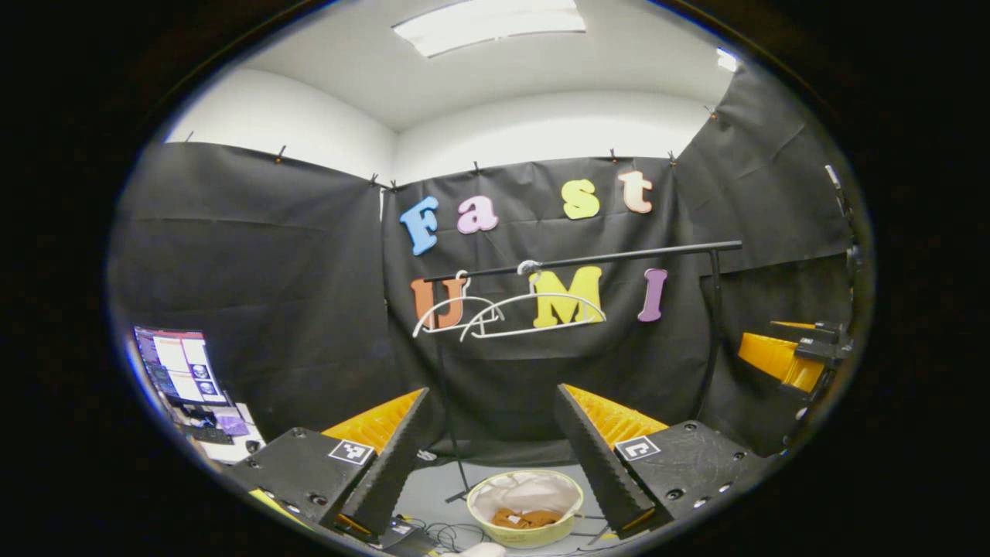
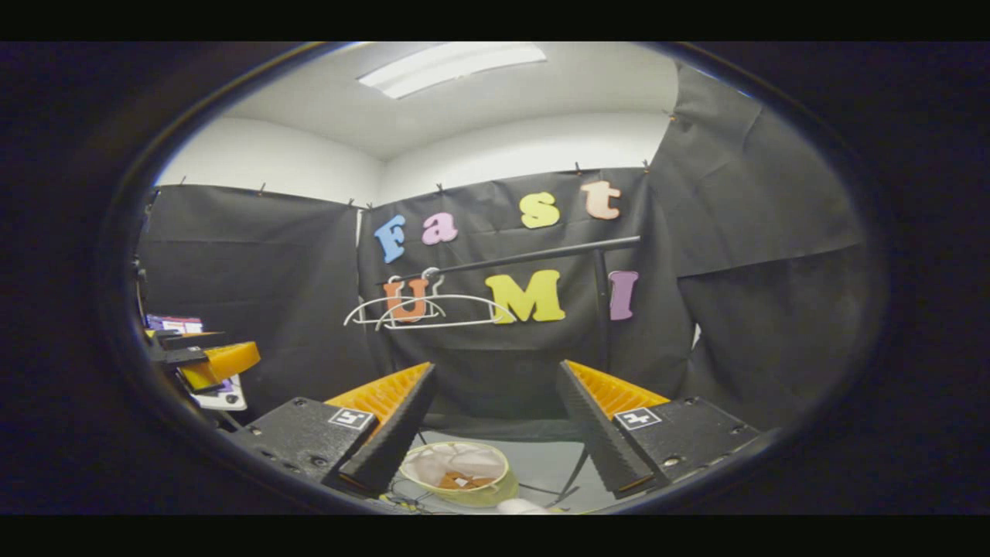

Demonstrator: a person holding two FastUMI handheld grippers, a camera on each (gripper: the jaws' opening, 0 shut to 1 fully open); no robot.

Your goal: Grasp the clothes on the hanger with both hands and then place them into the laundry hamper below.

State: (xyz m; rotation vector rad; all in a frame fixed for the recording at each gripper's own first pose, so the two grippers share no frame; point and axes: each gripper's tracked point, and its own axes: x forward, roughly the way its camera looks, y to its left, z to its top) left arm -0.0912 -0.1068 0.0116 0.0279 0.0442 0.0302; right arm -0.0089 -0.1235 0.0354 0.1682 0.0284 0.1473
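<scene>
Two bare white hangers [image 1: 510, 313] [image 2: 433, 311] hang on the black rail [image 1: 619, 255] [image 2: 534, 255] of a clothes rack. On the floor below stands a round pale-yellow laundry hamper [image 1: 527, 535] [image 2: 495, 489] holding white and orange-brown clothes [image 1: 526, 517] [image 2: 456, 480]. My left gripper [image 1: 495, 503] is open, well above the hamper, with nothing between its fingers. My right gripper [image 2: 495, 472] is open too and holds nothing. In the left gripper view the other gripper [image 1: 797, 352] shows at the far right; in the right gripper view the other gripper [image 2: 193, 360] shows at the far left.
The rack's black upright post [image 1: 711, 333] [image 2: 602, 309] stands right of the hangers. A desk with a monitor [image 1: 179, 365] and keyboard sits at the left. Cables [image 1: 456, 532] lie on the grey floor near the hamper.
</scene>
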